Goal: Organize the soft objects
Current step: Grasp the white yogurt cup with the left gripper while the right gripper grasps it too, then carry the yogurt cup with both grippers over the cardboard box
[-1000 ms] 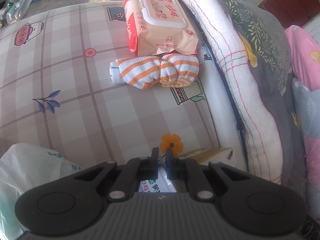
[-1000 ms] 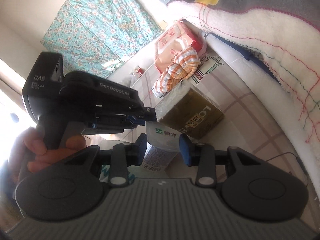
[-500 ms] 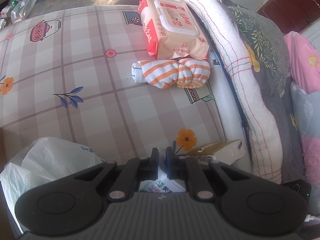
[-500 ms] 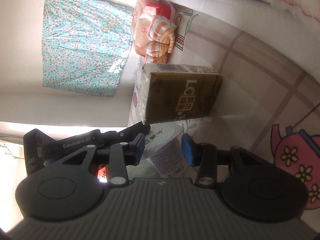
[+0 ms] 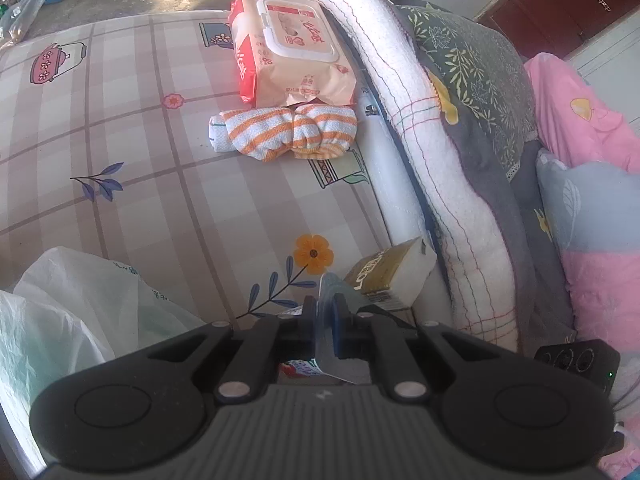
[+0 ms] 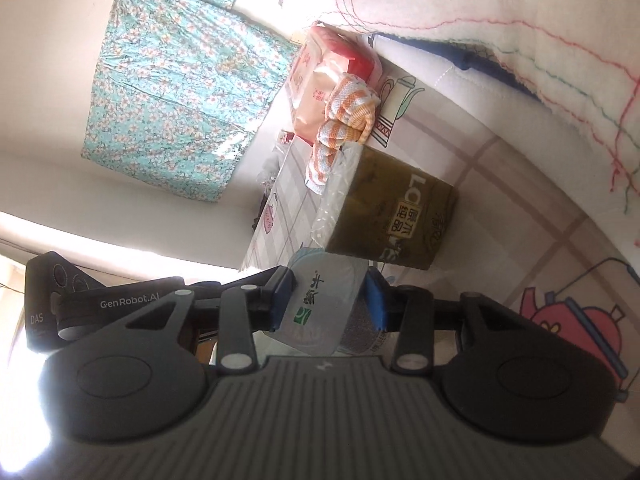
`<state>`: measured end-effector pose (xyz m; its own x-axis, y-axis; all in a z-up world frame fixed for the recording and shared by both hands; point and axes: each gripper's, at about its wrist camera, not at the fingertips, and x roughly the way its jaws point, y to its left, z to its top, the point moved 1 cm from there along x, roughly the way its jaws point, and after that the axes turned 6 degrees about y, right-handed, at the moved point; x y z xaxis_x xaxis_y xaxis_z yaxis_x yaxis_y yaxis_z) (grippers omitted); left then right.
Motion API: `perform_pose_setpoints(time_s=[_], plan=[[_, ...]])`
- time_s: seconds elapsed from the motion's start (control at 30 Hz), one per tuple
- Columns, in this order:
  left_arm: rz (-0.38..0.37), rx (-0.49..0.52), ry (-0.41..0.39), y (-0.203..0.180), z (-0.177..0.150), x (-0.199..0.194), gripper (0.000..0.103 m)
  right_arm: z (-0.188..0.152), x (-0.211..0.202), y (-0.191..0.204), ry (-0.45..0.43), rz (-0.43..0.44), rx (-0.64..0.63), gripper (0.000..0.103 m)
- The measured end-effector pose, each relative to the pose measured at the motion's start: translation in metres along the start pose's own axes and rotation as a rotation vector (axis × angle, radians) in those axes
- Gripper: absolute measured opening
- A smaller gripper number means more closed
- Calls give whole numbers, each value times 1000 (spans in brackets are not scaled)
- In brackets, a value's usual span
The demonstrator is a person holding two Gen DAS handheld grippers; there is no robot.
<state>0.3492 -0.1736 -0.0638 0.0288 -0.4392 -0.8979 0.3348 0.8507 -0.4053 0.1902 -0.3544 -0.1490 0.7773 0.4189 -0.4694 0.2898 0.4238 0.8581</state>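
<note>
Near the quilt's edge (image 5: 400, 92) — left claw (image 5: 324, 312) and right claw (image 6: 328, 300) clamp one tissue pack (image 6: 320, 300).

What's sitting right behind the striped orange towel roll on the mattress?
The pink wet-wipes pack lies directly behind the orange-striped towel, its front edge touching or slightly overlapped by the roll. Beyond it only floor shows. Whether anything is tucked under the pack's crumpled end stays hidden.
</note>
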Motion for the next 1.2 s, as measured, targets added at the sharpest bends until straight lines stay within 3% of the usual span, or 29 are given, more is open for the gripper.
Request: perform_pose_setpoints(time_s=[0.3,0.6,0.87,1.2], plan=[[6,-11,15,-6,-12,3,12,-9,-12,0,-23,-66,-45,32],[-43,-1,-47,-30,-49,-48,12,-29,-54,33,-73,-30,-98,32],[-75,-56,-162,-20,-120,-124,12,-75,-90,86,-43,68,-183,32],[-72,-245,-301,51,-221,-201,14,-161,-79,162,119,170,-316,33]])
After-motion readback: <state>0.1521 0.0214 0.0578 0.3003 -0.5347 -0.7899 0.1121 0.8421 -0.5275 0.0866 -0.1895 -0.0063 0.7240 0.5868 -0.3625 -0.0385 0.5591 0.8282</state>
